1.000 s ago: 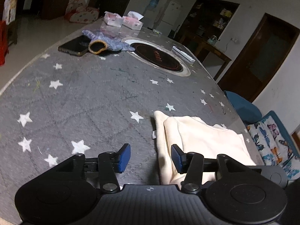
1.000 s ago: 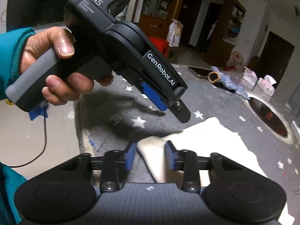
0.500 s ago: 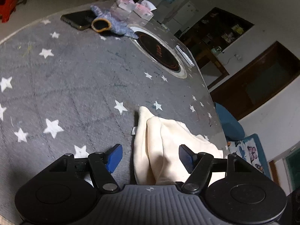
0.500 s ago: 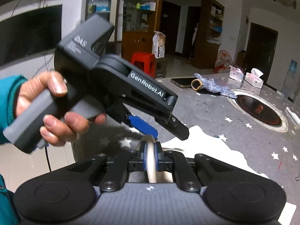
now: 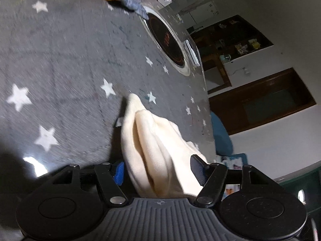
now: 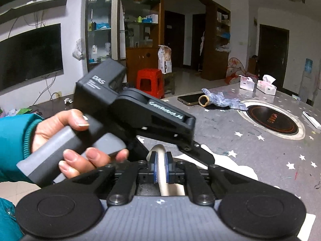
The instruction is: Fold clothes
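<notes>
Right tool [image 6: 160,167]: jaws clamped tight on a fold of the cream garment [image 5: 156,144], the fabric edge standing up as a thin loop between the blue pads [image 6: 154,166].

Left tool [image 5: 158,170]: jaws roughly half open and closing. A bunched ridge of the same garment sits between them. The left pad is just beside the cloth, the right pad looks clear of it, so no firm pinch visible. From the right wrist view the left tool points down at the garment right in front of the right tool, held by a hand [image 6: 76,140] in a teal sleeve [image 6: 14,142].

The garment lies on the near part of the bench [image 5: 60,60], which has a grey cover with white stars; the gathered end is lifted into both tools, the rest is spread flat toward the bench edge.

Counts on the bench:
- 1 cream garment
- 1 knitted work glove [image 6: 220,100], grey-blue with a yellow cuff, at the far side
- 1 phone [image 6: 190,98], partly under the glove cuff
- 2 tissue packs [image 6: 257,84], side by side beyond the glove
- 1 round black cooktop [image 6: 271,120] set into the bench
- 1 white remote [image 6: 312,119] just beyond the cooktop

Off the bench: 1 red stool [image 6: 149,82] on the floor, 1 dark TV [image 6: 30,54] on the wall.
</notes>
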### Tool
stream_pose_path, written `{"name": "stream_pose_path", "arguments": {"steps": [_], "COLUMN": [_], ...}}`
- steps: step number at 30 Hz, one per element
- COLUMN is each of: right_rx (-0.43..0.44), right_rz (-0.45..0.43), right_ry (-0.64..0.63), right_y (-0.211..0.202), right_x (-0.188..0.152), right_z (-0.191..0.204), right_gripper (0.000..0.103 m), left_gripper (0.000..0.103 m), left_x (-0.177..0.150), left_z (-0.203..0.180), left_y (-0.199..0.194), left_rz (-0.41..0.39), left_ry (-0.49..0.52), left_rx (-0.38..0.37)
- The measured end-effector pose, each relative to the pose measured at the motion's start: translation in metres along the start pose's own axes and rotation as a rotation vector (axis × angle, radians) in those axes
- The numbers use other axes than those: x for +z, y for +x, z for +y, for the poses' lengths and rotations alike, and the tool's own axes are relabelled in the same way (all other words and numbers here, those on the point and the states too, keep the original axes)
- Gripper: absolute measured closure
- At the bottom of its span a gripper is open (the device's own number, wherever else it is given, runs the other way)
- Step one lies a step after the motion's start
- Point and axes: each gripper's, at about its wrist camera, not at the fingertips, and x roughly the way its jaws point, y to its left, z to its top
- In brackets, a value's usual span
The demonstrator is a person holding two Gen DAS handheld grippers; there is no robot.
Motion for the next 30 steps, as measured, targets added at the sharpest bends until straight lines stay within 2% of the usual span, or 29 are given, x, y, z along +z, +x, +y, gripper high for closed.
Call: {"name": "stream_pose_path", "arguments": {"steps": [2, 5, 8, 16, 18, 22, 24, 30], "right_rx": [0.009, 0.020, 0.026, 0.017, -0.017, -0.087, -0.140, -0.325], "right_rz": [0.003, 0.009, 0.012, 0.008, 0.005, 0.000, 0.007, 0.015], "right_ry": [-0.002, -0.004, 0.001, 0.049, 0.083, 0.151, 0.195, 0.344], "right_y": [0.000, 0.001, 0.000, -0.009, -0.017, -0.034, -0.042, -0.065], "right_x": [-0.002, -0.005, -0.008, -0.015, -0.021, -0.032, -0.040, -0.070], "right_z": [0.001, 0.003, 0.003, -0.004, -0.015, -0.035, -0.050, -0.098], "right_gripper": [0.097, 0.097, 0.097, 0.095, 0.094, 0.083, 0.082, 0.071], "left_gripper": [0.059, 0.076, 0.081, 0.082, 0.082, 0.082, 0.082, 0.082], "left_x": [0.000, -0.002, -0.003, -0.006, -0.006, -0.005, -0.005, -0.004], "left_z": [0.003, 0.007, 0.009, 0.011, 0.012, 0.009, 0.008, 0.007], "left_y": [0.003, 0.006, 0.006, 0.007, 0.007, 0.009, 0.009, 0.009], "left_rz": [0.008, 0.012, 0.005, 0.001, 0.002, 0.005, 0.007, 0.012], "left_ry": [-0.015, -0.026, -0.035, -0.029, -0.029, -0.011, -0.005, 0.006], "left_rx": [-0.014, -0.020, -0.018, 0.012, 0.013, 0.025, 0.028, 0.036]}}
